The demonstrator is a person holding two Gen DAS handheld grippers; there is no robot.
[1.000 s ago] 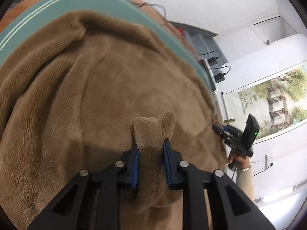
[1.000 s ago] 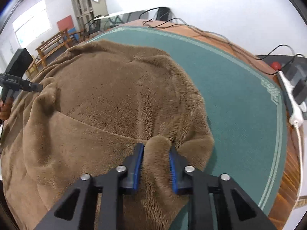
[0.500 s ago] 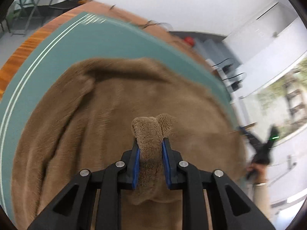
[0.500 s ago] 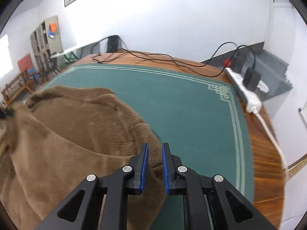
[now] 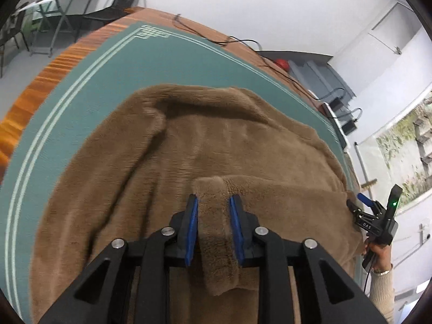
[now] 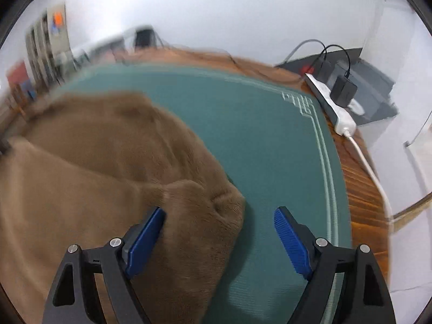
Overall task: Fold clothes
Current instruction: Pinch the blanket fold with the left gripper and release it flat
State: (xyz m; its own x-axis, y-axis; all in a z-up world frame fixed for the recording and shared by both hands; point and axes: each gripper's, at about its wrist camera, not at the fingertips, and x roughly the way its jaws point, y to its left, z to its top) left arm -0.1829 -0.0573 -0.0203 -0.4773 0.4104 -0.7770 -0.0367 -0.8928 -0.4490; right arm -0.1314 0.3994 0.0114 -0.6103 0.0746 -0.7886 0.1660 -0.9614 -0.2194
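Observation:
A plush brown garment lies spread on the green mat. My left gripper has a folded strip of its edge between the blue pads, which touch it on both sides while the jaws are opening. My right gripper stands wide, its jaws still opening. A corner of the garment lies between its fingers beside the left pad, clear of the right one. The left wrist view shows the right gripper at the garment's far right edge, held by a hand.
The mat covers a wooden table whose edge runs along the right. A white power strip with black plugs and cables lies there. Chairs and a glass table stand beyond the far left edge.
The right gripper went from shut on the garment corner to wide open, and the corner now lies on the mat. The gap between the left pads has widened slightly. Both views have tilted upward.

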